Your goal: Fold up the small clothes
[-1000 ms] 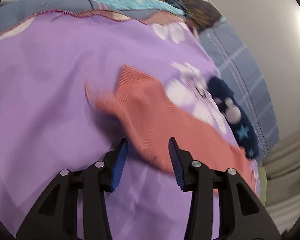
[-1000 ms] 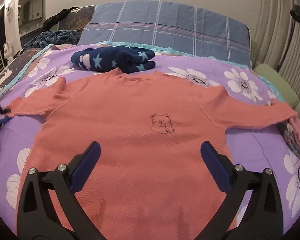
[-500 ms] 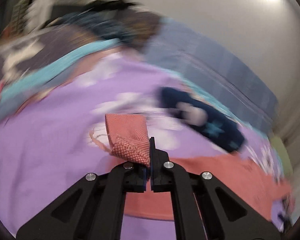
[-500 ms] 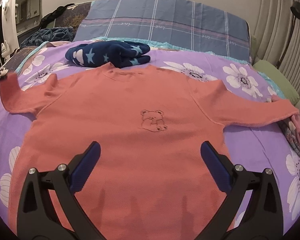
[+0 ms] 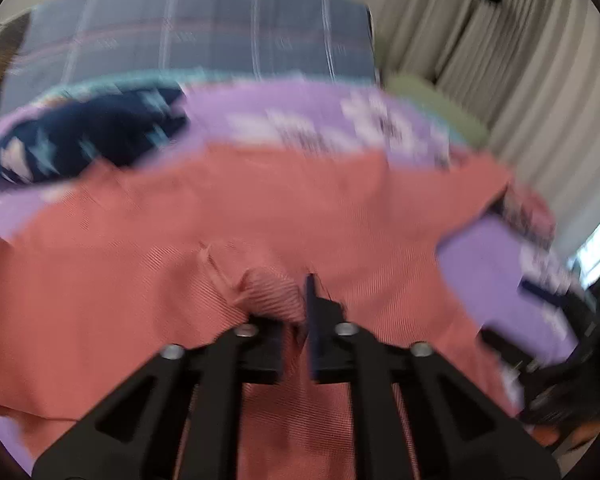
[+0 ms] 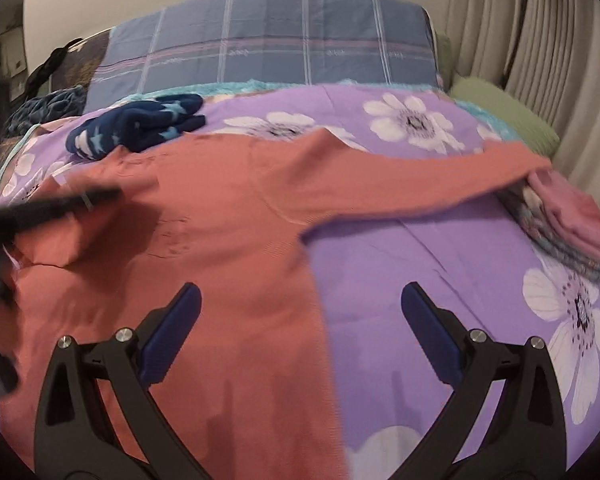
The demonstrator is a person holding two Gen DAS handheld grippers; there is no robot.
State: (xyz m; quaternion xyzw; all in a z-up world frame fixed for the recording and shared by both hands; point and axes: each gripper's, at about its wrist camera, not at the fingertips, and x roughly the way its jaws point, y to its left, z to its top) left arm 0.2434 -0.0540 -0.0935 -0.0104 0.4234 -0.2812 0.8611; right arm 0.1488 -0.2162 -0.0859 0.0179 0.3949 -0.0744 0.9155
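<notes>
Left hand-held gripper (image 5: 300, 312) has carried sleeve cuff (image 5: 270, 292) over the shirt (image 6: 228, 248)

Left gripper (image 5: 296, 312): matte black plastic arms with triangular cut-outs, round silver screw heads along the top edges, dark blue ribbed pads (image 5: 311, 308) on the inner faces. Right gripper (image 6: 300, 328), lower centre of frame: same black frame, two silver screws per side, blue ridged pads (image 6: 431, 336), triangular slots near the base. No skin or sleeve visible.
</notes>
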